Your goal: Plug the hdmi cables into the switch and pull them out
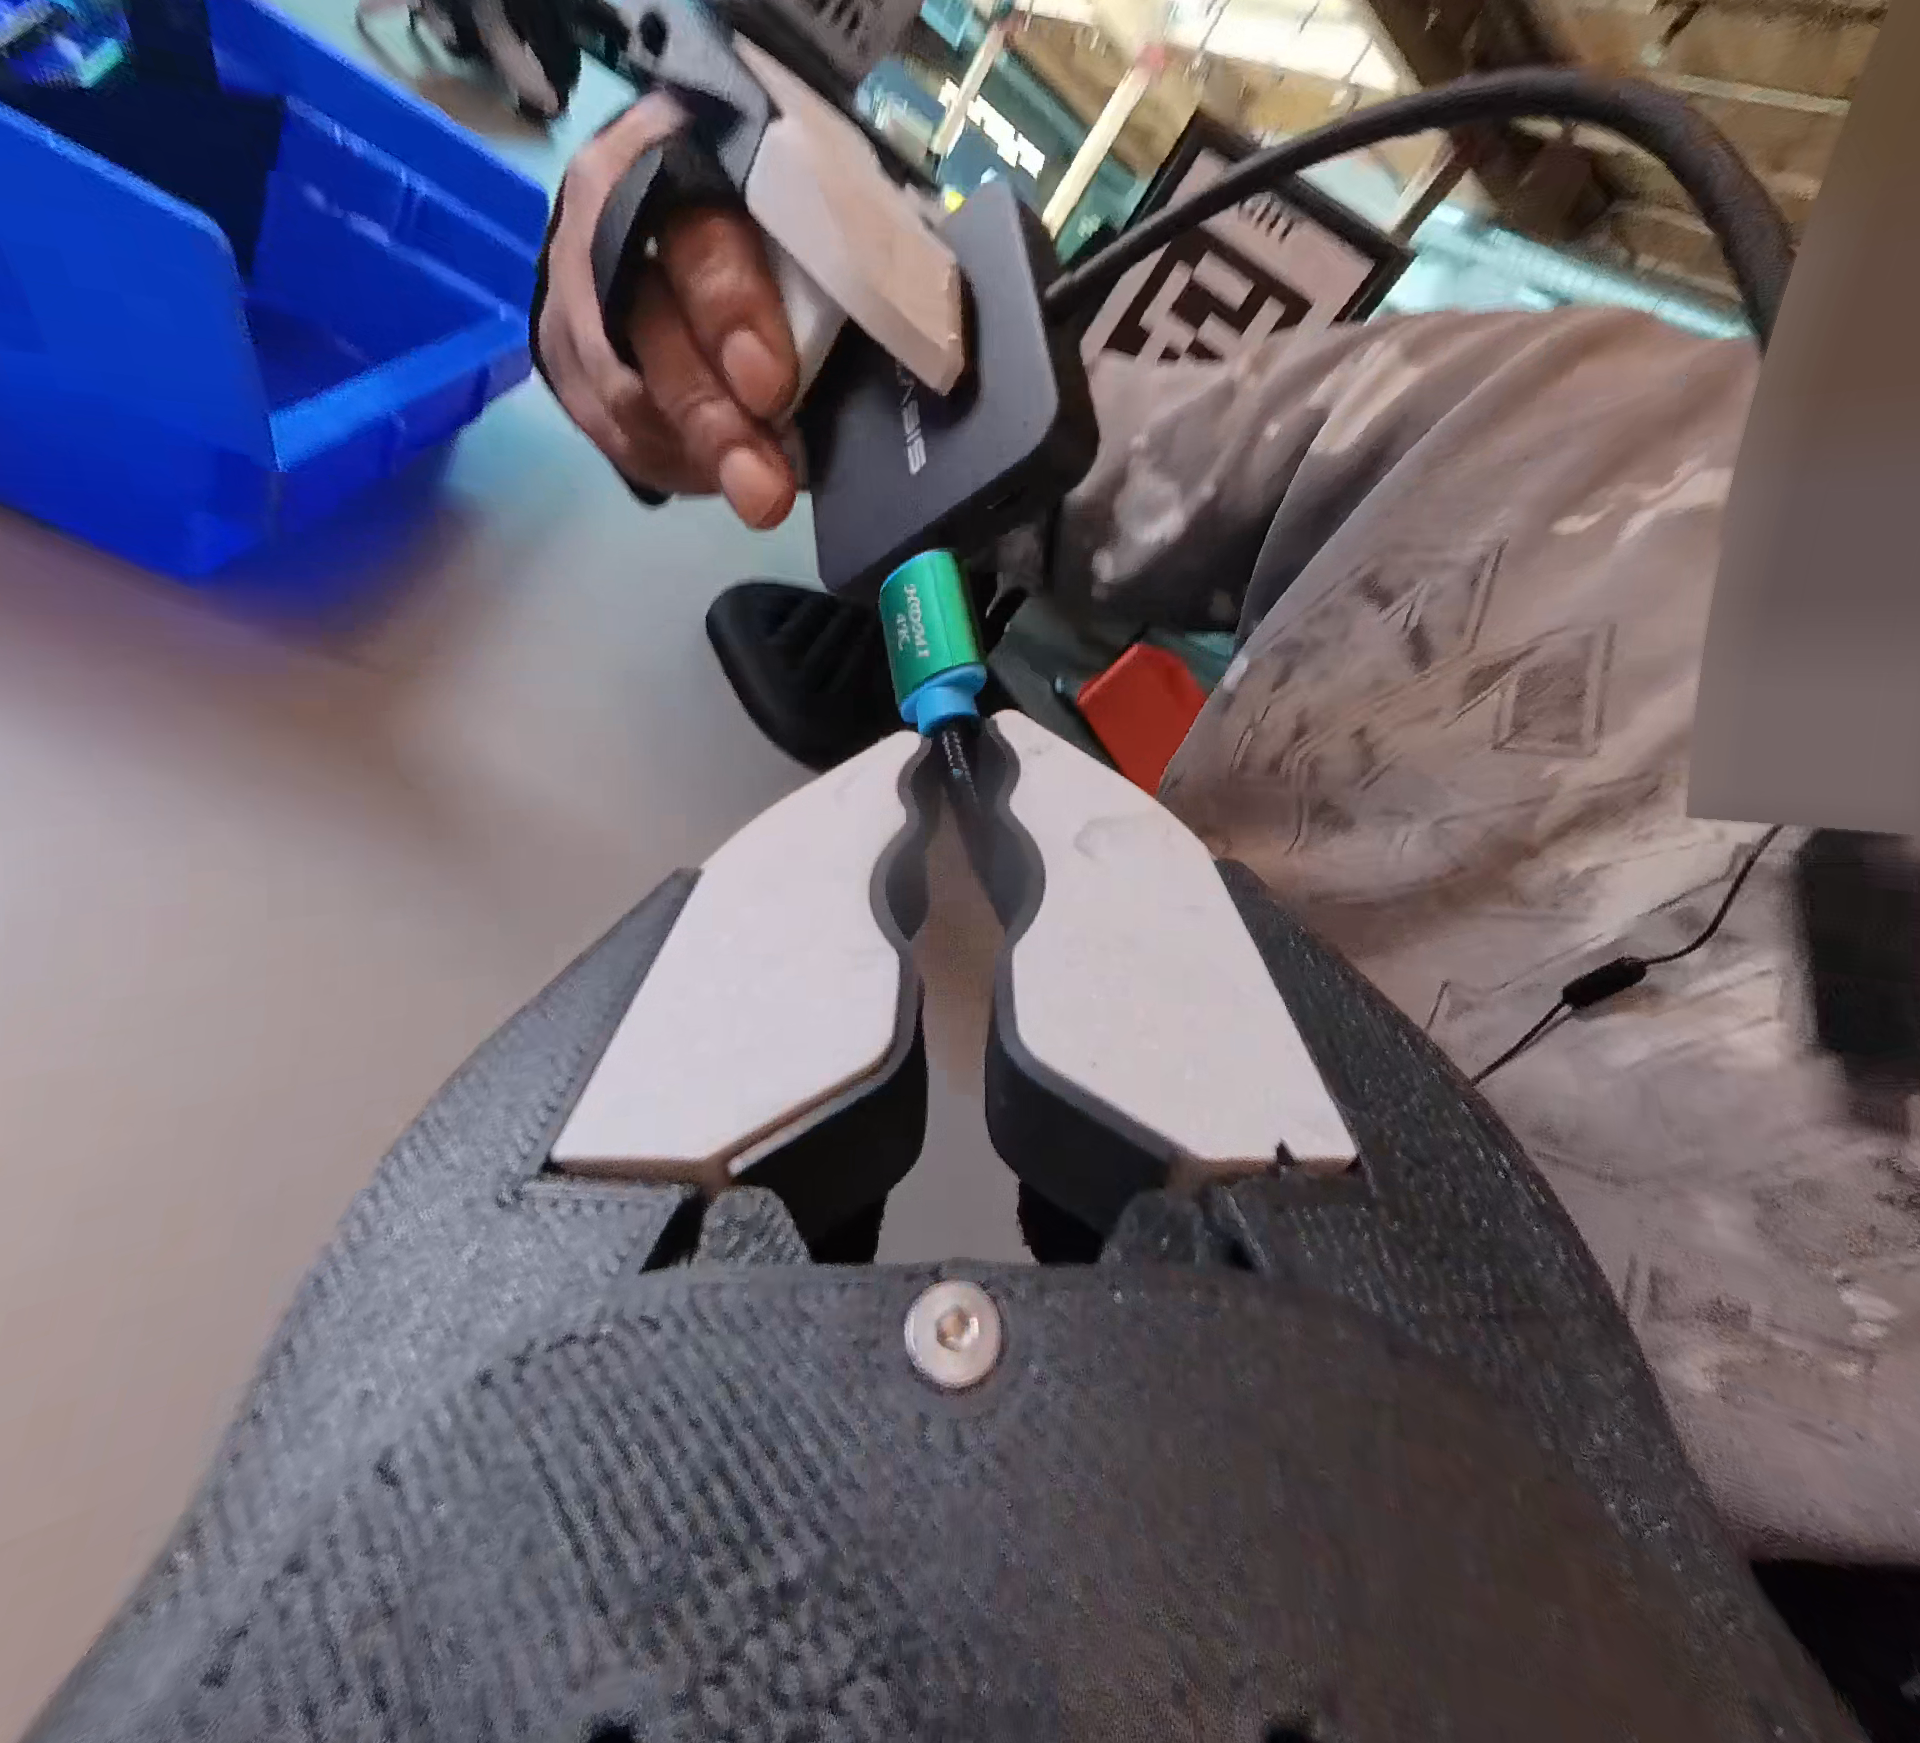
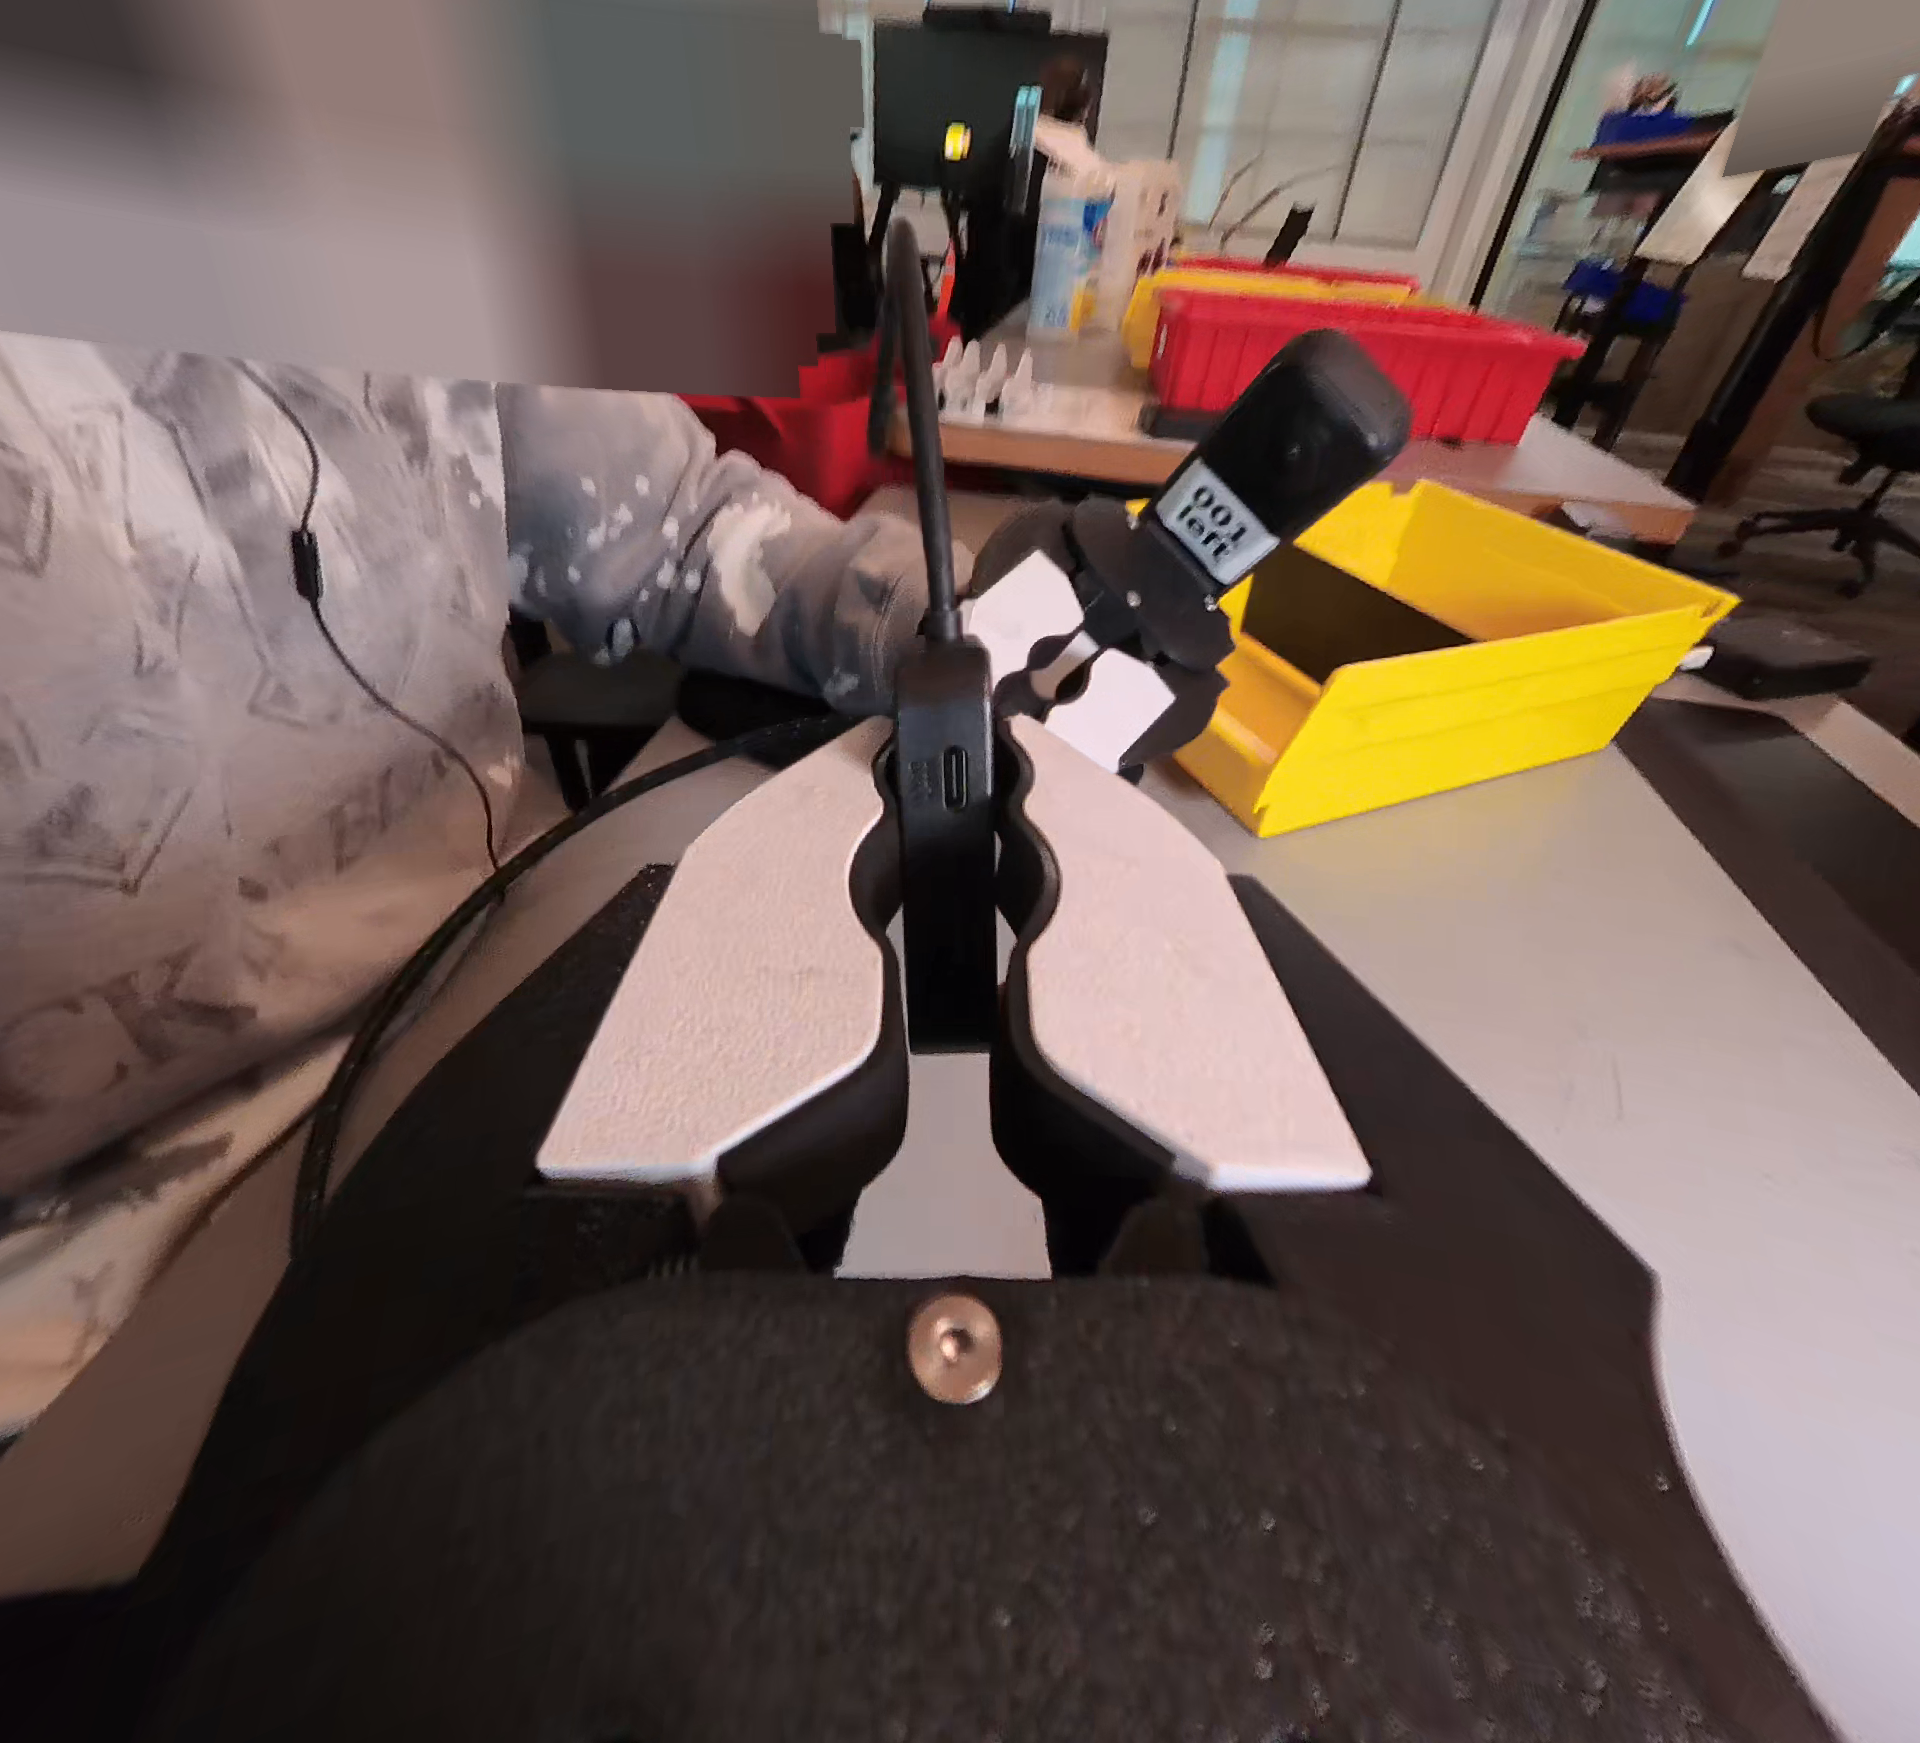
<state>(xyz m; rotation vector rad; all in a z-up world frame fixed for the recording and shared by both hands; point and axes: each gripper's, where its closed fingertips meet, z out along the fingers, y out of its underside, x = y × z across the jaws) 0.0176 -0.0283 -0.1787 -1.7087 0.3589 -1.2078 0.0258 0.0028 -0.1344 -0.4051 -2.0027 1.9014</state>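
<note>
In the left wrist view my left gripper is shut on a black braided HDMI cable, just behind its green plug. The plug's body meets the lower edge of the dark grey switch; its metal tip is hidden. My right gripper, held by a hand, clamps the switch from above. In the right wrist view my right gripper is shut on the switch, seen edge-on. A black cable rises from the switch's far end. The left gripper shows just behind the switch.
A blue bin stands left on the table. A yellow bin sits behind the left gripper on the grey table. Red bins stand on a farther table. A person's patterned sleeve fills the left side.
</note>
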